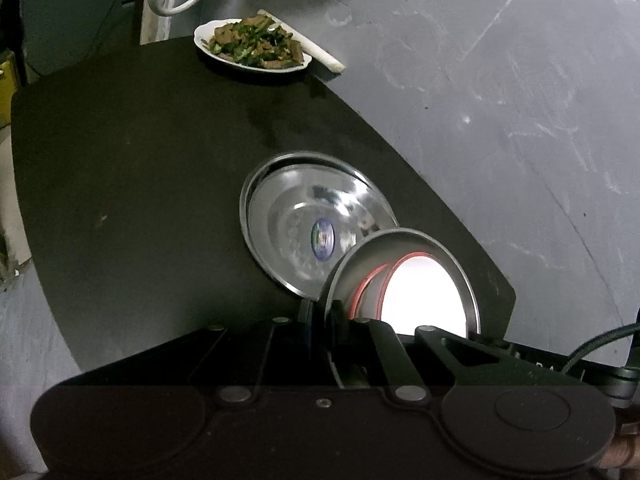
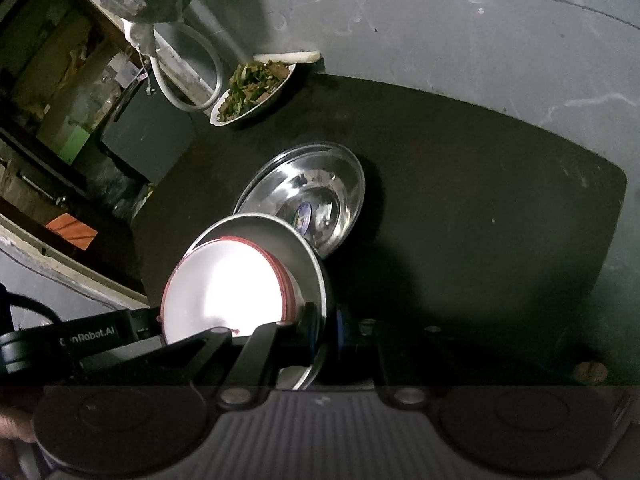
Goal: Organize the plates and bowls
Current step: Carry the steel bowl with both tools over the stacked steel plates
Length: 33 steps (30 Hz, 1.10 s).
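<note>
A small steel plate [image 1: 448, 256] carries a white bowl with a red rim [image 1: 420, 296] and is held tilted between both grippers. My left gripper [image 1: 326, 320] is shut on its left rim. My right gripper [image 2: 322, 320] is shut on the same plate's [image 2: 308, 256] right rim, and the bowl [image 2: 224, 284] shows bright white there. A larger steel plate [image 1: 296, 216] with a blue sticker lies on the black table [image 1: 140, 200] just beyond; it also shows in the right wrist view [image 2: 320, 184].
A white dish of cooked greens and meat [image 1: 252, 44] sits at the table's far edge, seen too in the right wrist view [image 2: 252, 92]. A white stick [image 1: 316, 48] lies beside it. Grey floor [image 1: 520, 100] surrounds the table. Cluttered shelves [image 2: 60, 100] stand at left.
</note>
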### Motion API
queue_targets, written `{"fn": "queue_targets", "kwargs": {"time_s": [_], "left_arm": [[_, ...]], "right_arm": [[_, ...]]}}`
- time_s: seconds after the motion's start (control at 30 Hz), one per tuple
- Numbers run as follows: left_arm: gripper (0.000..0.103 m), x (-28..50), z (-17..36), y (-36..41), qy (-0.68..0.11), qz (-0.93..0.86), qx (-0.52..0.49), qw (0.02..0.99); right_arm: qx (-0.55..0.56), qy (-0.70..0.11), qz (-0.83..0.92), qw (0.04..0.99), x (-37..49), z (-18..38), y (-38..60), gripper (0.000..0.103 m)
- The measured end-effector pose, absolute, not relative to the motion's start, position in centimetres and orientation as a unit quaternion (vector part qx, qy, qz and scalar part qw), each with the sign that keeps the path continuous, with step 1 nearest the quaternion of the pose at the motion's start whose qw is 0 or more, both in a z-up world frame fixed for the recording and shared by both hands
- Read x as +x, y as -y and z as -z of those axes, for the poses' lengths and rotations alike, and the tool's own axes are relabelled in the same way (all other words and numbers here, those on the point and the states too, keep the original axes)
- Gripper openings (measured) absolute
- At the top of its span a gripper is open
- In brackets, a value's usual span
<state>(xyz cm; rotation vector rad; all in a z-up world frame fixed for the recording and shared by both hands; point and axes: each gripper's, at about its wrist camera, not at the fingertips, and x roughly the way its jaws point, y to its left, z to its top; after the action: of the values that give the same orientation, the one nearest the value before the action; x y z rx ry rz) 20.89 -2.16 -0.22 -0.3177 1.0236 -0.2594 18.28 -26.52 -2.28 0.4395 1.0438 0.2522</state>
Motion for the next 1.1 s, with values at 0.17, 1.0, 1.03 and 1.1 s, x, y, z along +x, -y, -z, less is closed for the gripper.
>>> {"fn": "queue_targets", "kwargs": {"time_s": [0.17, 1.0, 1.03, 1.1], "left_arm": [[0.006, 22.7, 0.0, 2.0, -0.479, 0.113, -0.161, 0.856], [0.006, 31.0, 3.3, 0.8, -0.497, 0.072, -0.181, 0.845], [0.006, 31.1, 3.4, 0.8, -0.499, 0.072, -0.181, 0.845], [0.006, 31.2, 3.6, 0.9, -0.501, 0.071, -0.181, 0.843]], "right_arm": [[0.194, -0.49, -0.128, 0.84, 20.6, 1.9, 26.3, 0.011], [0.17, -0.514, -0.165, 0.824, 31.2, 4.3, 25.0, 0.011], [0.17, -0.515, -0.165, 0.824, 31.3, 4.4, 25.0, 0.011], [0.171, -0.517, -0.165, 0.823, 31.5, 4.5, 25.1, 0.011]]}}
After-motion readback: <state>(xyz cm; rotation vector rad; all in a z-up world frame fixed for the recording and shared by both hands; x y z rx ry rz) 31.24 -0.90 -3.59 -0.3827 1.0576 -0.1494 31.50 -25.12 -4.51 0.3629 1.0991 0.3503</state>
